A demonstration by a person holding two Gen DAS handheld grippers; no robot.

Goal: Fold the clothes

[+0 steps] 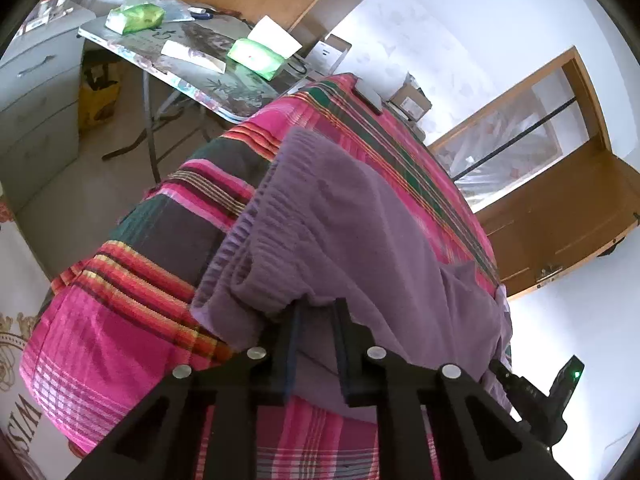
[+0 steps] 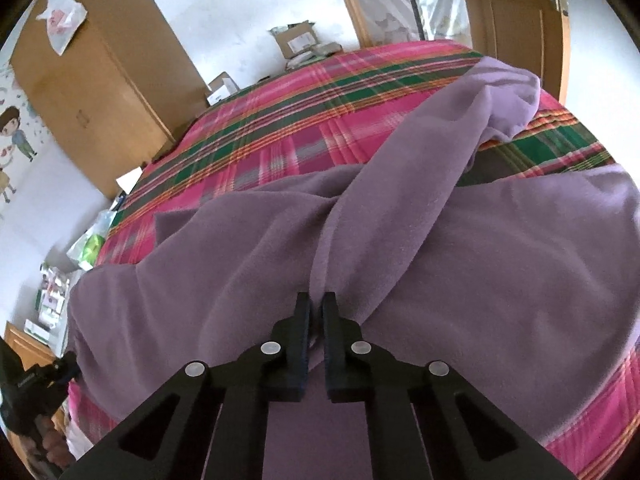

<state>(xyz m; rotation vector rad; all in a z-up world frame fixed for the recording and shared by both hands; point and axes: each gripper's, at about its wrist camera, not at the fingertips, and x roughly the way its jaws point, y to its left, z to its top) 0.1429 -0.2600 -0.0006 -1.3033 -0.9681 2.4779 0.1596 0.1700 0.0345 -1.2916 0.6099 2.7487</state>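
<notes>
purple fleece garment point(image 2: 400, 240) is spread over the bed with the pink and green plaid bedspread point(image 2: 260, 132), one long part of it, sleeve or leg, i can't tell which, trailing off toward the far side of the bed. it looks bunched and partly doubled over, not a neat fold.

right hand-held gripper point(image 2: 316, 304) has its jaws nearly together, pinching a ridge of the fleece right where the long part meets the main body. left hand-held gripper point(image 1: 318, 308) has a narrow gap between the jaws with fabric bunched at the tips near the ribbed edge point(image 1: 256, 216). looks like it's gripping the cloth, but honestly the contact is hidden by the folds, so can't tell for sure.

what could go wrong from here, just my read:
- fleece is thick and slippery, so a pinch on a thin ridge could slide out if either side pulls hard or fast.
- if the right one has only the top layer, lifting would drag that layer and leave the rest behind, giving a lopsided fold.
- the ribbed end sits close to the edge of the bed in the left view, so slack there could slide off toward the floor point(image 1: 80, 184).
- the trailing long part could drag and twist under the body if it gets moved before it's laid flat.
</notes>
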